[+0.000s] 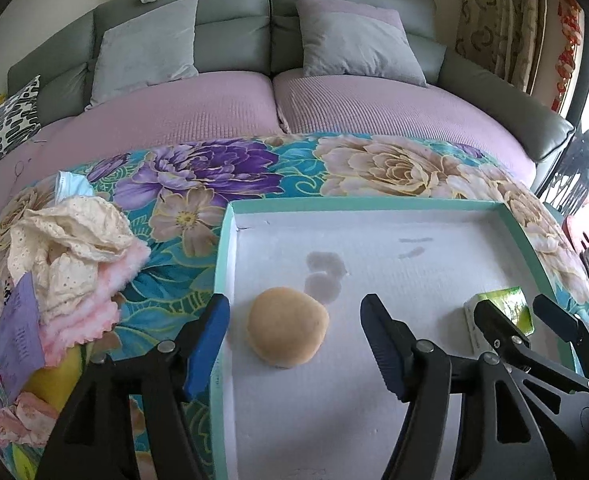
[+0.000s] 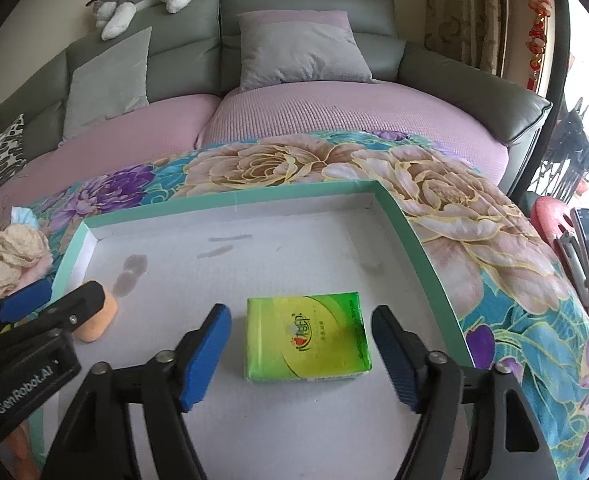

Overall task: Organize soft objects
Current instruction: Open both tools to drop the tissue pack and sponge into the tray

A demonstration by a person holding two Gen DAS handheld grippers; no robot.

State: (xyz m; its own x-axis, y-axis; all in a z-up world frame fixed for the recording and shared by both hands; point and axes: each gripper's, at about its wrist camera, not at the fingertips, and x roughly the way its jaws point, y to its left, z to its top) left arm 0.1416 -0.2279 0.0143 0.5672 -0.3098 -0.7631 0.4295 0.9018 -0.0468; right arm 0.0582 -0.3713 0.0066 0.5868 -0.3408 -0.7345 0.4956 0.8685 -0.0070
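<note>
Left hand-held gripper [image 1: 294,344]: jaws spread wide, blue-padded fingertips [image 1: 210,344] apart, nothing between pads in contact, black arms angled forward and down. Right hand-held gripper [image 2: 302,356]: jaws likewise wide, blue pads [image 2: 206,360] well apart, gripping nothing. Both held side by side, left one just beside right, pointing same way, neither touching other

Glossy plastic tissue pack [image 2: 308,338], matt spongy puff [image 1: 288,327], lacy cloth pile [image 1: 66,248].
</note>
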